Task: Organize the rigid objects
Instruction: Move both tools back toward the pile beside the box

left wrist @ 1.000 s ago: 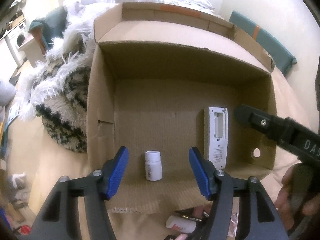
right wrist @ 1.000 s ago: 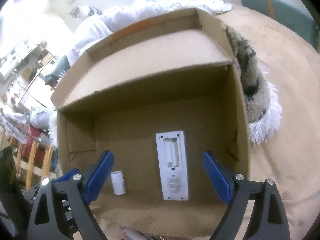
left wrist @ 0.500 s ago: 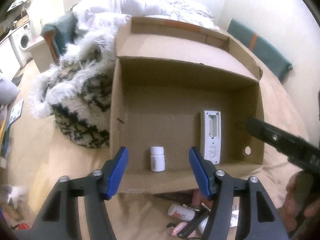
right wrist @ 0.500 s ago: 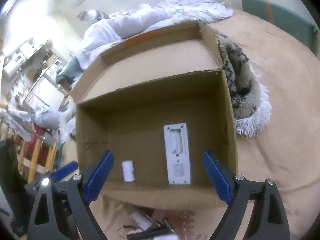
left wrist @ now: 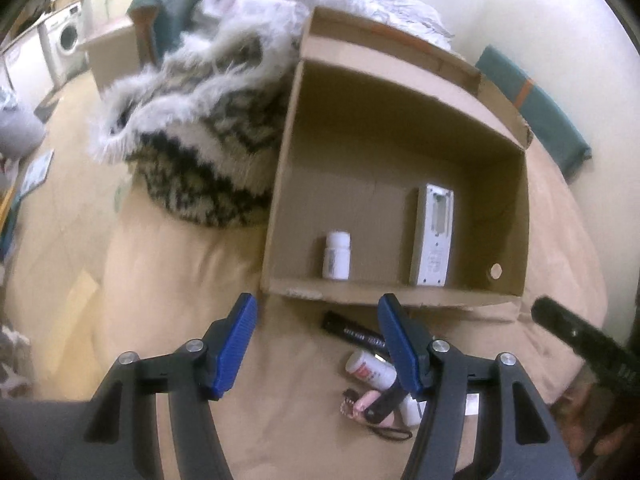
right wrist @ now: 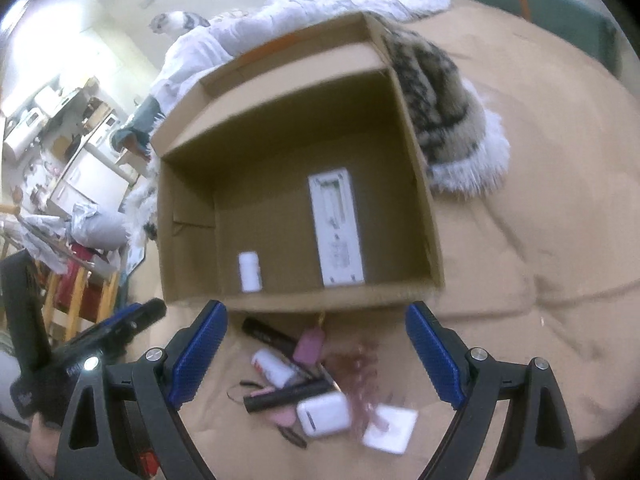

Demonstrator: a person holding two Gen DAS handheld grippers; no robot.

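While both claws hang spread wide with nothing between their blue pads, the left claw (left wrist: 316, 346) hides part of a small heap on the bed: a white bottle (right wrist: 272, 366), black tube (right wrist: 286, 396), white case (right wrist: 322, 414), and a blurred pink smear I cannot identify. The right claw (right wrist: 316, 360) hovers over it. Beyond, the cardboard box (right wrist: 428, 216) holds a pill bottle (left wrist: 337, 255) and remote (left wrist: 434, 234). A furry blanket (left wrist: 200, 128) lies behind it.

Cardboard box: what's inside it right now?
Inside the cardboard box: a small white bottle standing upright and a white remote lying flat. The near wall hides the floor strip behind it.
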